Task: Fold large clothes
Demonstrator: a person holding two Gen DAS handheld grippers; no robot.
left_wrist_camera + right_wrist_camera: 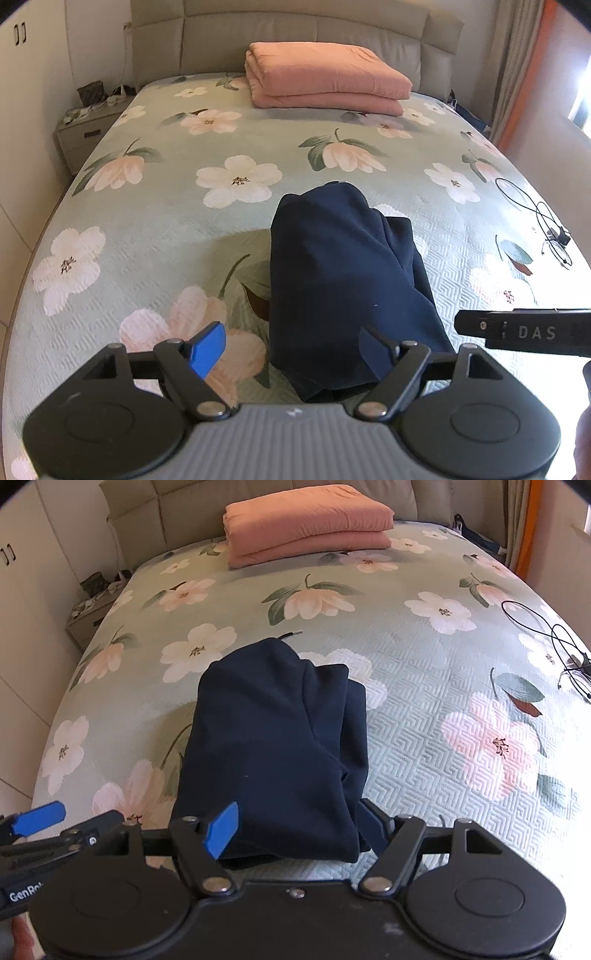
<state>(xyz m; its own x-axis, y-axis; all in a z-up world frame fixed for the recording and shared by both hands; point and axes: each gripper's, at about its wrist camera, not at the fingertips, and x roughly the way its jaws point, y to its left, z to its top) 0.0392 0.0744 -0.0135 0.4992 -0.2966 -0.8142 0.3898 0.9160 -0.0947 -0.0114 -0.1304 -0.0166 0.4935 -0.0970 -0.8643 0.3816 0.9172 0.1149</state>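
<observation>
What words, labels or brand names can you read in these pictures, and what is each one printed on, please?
"DAS": white letters on the black side of the right gripper, seen in the left wrist view.
"GenRo", cut off by what stands in front: on the side of the left gripper, seen in the right wrist view.
A small pale logo on the left gripper's grey body: too small to read.

White letters "DAS" are showing on the black body of the right gripper [524, 332] where it enters the left wrist view. White letters "GenRo", cut off by the edge, are showing on the left gripper [22, 895] in the right wrist view.
</observation>
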